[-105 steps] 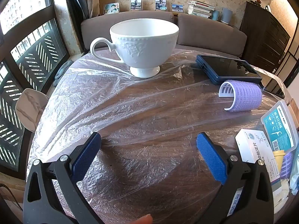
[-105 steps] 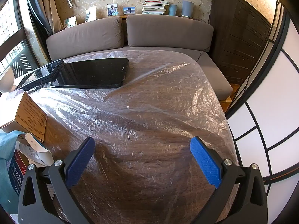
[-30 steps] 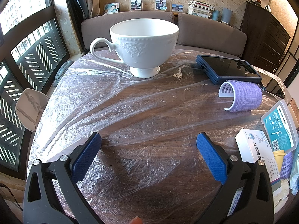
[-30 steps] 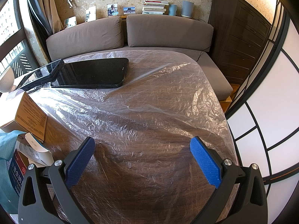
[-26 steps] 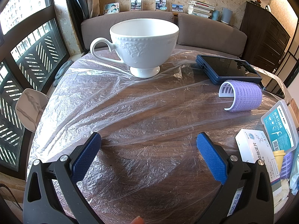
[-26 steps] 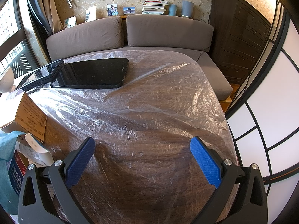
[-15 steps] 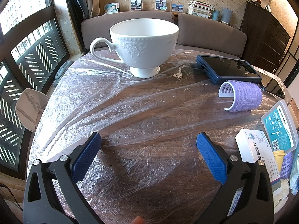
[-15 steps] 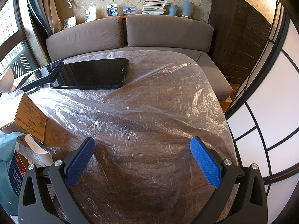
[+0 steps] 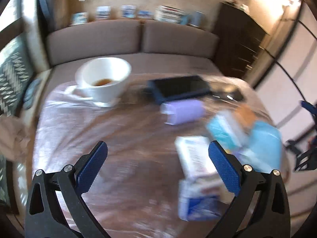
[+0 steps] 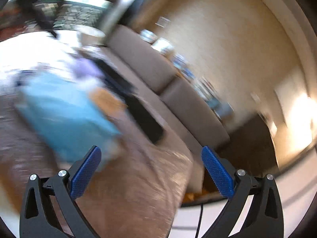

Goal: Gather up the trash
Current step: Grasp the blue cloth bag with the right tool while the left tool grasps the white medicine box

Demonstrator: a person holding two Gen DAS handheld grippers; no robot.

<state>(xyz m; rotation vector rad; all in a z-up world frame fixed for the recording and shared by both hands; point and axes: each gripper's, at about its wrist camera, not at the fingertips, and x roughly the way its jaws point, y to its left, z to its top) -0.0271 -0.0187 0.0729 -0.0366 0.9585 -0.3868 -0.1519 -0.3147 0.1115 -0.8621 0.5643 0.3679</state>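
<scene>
Both views are motion-blurred. My left gripper point(image 9: 158, 168) is open and empty above the plastic-covered table point(image 9: 122, 178). A white and blue box point(image 9: 198, 180) lies just left of its right finger. Beyond it sit a teal packet point(image 9: 223, 130), a light blue bag point(image 9: 265, 146) and a purple roller point(image 9: 183, 111). My right gripper point(image 10: 151, 170) is open and empty, tilted, over the table's right end, with the light blue bag point(image 10: 63, 115) ahead to its left. It also shows at the right edge of the left wrist view point(image 9: 307, 136).
A white cup point(image 9: 103, 81) with a little brown liquid stands at the back left. A dark tablet point(image 9: 180, 88) lies behind the roller, and a black one shows in the right wrist view point(image 10: 146, 119). A grey sofa point(image 9: 138, 39) curves behind the table.
Both grippers have risen and swung fast. The left now looks down on the table from higher. The right has rolled and turned left toward the blue bag.
</scene>
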